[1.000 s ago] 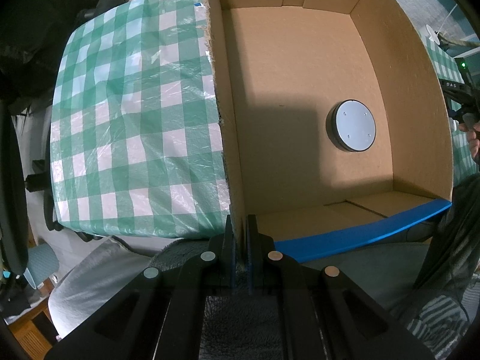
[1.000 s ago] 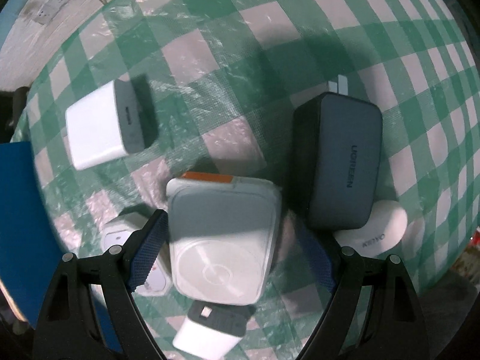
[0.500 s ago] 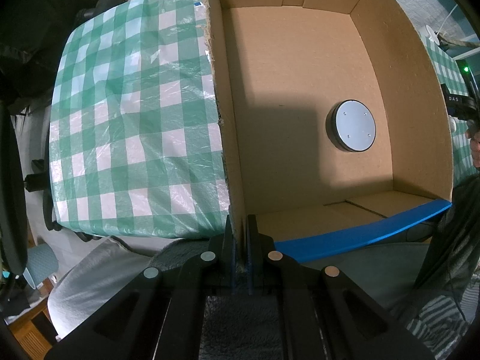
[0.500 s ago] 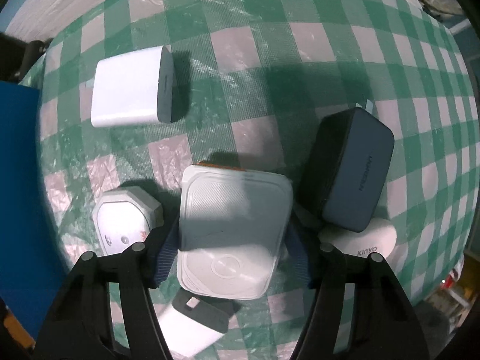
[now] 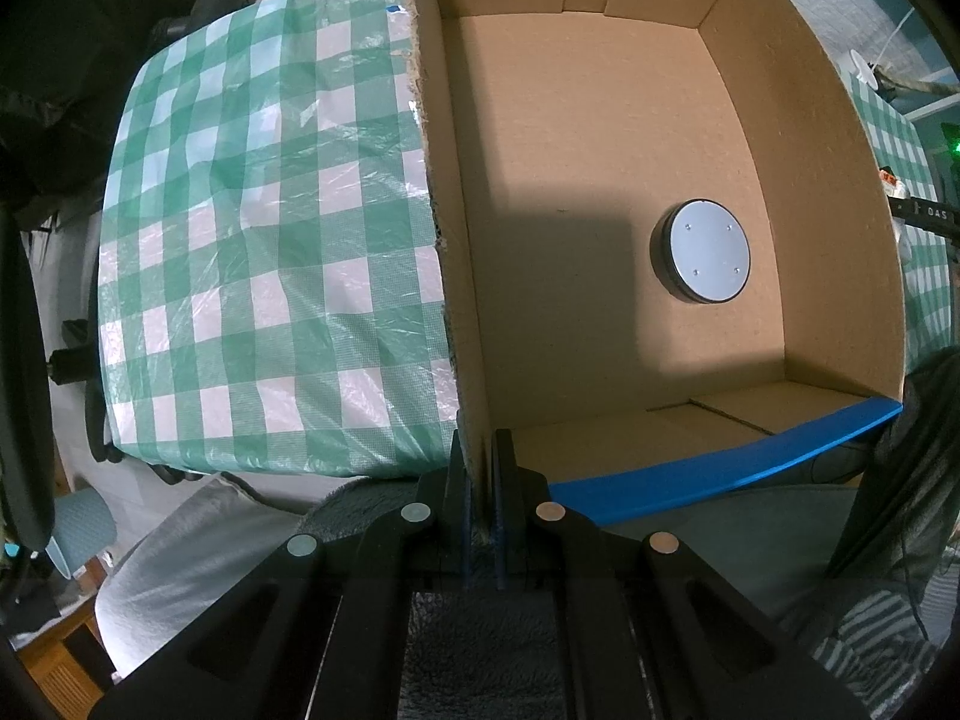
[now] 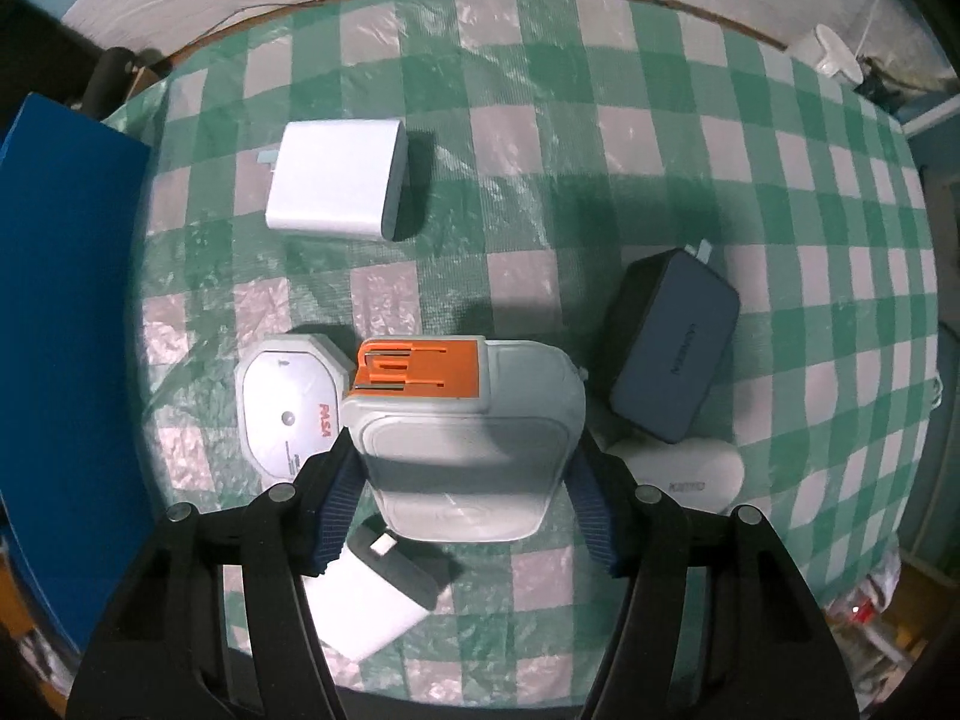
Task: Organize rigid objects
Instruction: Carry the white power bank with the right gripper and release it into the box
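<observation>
Brown cardboard is being pinched by the left gripper (image 5: pixel 480 480): the near end of the left wall of the cardboard box (image 5: pixel 456 240) is being clamped between closed jaws, with the box resting on the green checked tablecloth (image 5: pixel 270 240). One round grey puck (image 5: pixel 708 251) is lying on the box floor, toward the right wall.

In the right wrist view, a pale grey adapter with an orange end (image 6: pixel 468 438) is being gripped across its sides by the right gripper (image 6: pixel 468 480), and it is being taken as the landmark here. Crowding it are five other pieces: just to its left, one octagonal white charger (image 6: pixel 288 414); beyond it to the upper left and well apart, one white cube charger (image 6: pixel 336 183); to its right, one dark blue block (image 6: pixel 675 360); below that block, one rounded white piece (image 6: pixel 684 474); and under the adapter's near end, one white plug with a grey face (image 6: pixel 378 600). A blue box edge (image 6: pixel 66 330) is seen far to the left.

Compared with a second ago, the adapter is being seen raised and tipped, with its orange end now turned into view and more of the cloth visible beyond it; the left gripper's hold is unchanged.
</observation>
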### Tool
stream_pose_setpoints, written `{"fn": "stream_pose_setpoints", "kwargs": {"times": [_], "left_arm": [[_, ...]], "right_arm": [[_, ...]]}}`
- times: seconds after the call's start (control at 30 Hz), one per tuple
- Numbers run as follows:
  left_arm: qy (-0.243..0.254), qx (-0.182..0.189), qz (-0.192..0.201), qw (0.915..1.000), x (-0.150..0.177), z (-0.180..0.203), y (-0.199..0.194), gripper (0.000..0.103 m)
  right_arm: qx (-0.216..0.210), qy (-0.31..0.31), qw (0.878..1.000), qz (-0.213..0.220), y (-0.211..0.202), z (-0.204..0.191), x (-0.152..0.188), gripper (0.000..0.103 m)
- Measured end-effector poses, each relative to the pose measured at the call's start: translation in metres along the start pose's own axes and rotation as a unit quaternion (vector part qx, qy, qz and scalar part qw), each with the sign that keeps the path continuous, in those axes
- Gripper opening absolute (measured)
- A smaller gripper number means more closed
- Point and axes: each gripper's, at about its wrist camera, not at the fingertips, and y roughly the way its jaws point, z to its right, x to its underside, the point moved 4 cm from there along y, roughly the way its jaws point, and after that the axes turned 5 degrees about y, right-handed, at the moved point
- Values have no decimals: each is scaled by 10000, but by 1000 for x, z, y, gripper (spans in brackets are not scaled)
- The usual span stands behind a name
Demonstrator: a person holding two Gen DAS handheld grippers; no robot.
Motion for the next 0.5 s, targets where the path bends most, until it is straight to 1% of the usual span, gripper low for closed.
{"fn": "stream_pose_setpoints", "kwargs": {"times": [0.07,0.13,0.23,0.37,0.5], "left_arm": [[-2,-1,-7,10000,0,0,0,5],[17,-18,-22,10000,0,0,0,5],[36,-40,-30,10000,0,2,-1,5],[36,-31,-37,10000,-1,2,-1,5],[41,-38,-37,10000,-1,1,-1,5]], "right_arm": [[-36,-18,10000,67,-5,-1,5,63],[-71,-44,9999,91,-14,7,3,63],[-134,-138,9997,149,-17,9,8,63],[-172,-346,9989,267,-36,3,13,63],[-335,-573,9971,379,-58,-16,14,63]]}}
